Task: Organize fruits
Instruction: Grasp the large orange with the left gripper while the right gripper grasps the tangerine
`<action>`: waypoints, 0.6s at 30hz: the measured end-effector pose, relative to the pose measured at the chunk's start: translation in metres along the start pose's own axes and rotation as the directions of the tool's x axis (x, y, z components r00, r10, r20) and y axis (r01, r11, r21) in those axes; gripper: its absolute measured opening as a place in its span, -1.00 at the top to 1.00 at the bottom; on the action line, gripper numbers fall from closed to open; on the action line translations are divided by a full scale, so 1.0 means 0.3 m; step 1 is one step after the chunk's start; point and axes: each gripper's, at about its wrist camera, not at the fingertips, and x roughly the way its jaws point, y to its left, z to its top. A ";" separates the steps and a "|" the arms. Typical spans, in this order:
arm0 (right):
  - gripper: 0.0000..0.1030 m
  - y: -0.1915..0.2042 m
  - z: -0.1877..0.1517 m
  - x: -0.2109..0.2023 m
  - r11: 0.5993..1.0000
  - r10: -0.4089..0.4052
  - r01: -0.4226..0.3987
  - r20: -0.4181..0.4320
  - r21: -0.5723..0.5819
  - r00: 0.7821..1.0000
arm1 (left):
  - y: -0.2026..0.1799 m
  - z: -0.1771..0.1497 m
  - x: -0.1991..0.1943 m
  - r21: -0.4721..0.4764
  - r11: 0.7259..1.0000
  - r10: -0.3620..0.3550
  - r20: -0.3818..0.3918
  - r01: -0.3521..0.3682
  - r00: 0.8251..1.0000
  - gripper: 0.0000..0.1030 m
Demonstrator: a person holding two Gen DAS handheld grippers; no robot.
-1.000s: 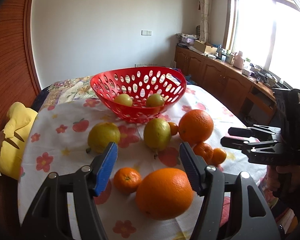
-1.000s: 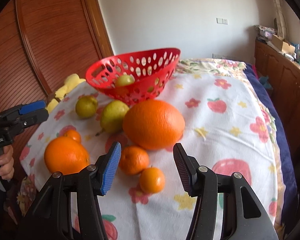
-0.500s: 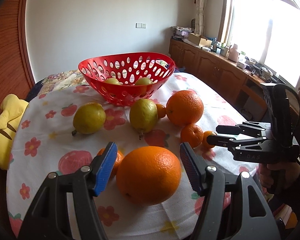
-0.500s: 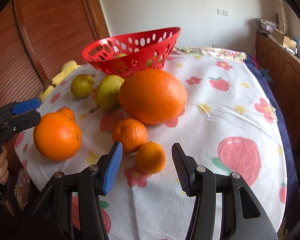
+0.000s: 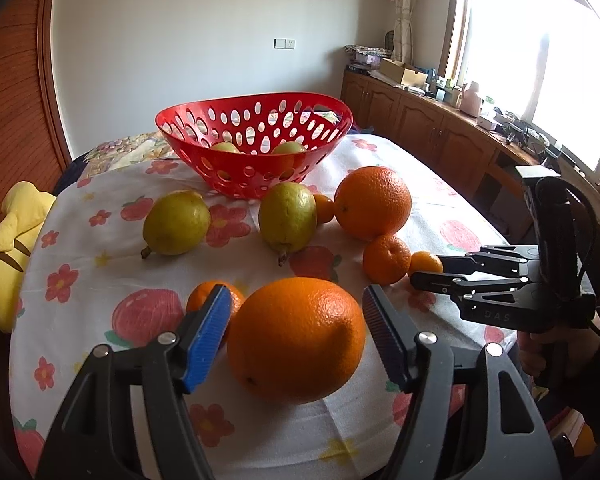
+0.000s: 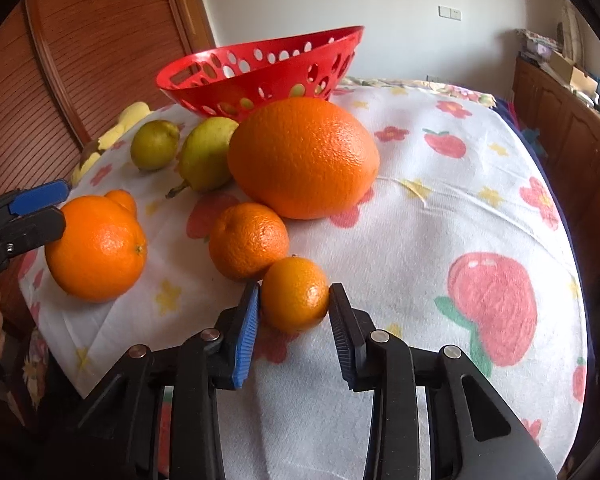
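The smallest tangerine (image 6: pixel 295 294) is sitting near the front edge of the flowered tablecloth (image 6: pixel 440 216), touching a bigger tangerine (image 6: pixel 249 241), and the right gripper (image 6: pixel 294 300), its jaws having just been closing, is clamping both pads on it. The left gripper (image 5: pixel 296 322), its jaws having just been opening, is straddling a large orange (image 5: pixel 296 338) by the front edge with its pads apart and not pressing. Farther back, two pears are lying inside the red basket (image 5: pixel 256 160) toward the far edge.

Right gripper (image 6: pixel 294 300) clamped, left gripper (image 5: pixel 296 320) agape
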 end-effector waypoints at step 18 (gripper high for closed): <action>0.34 0.008 -0.004 -0.027 0.999 0.036 -0.036 0.018 0.013 0.999 | -0.014 -0.034 0.093 0.005 1.000 0.016 -0.041 -0.016 0.999 -0.64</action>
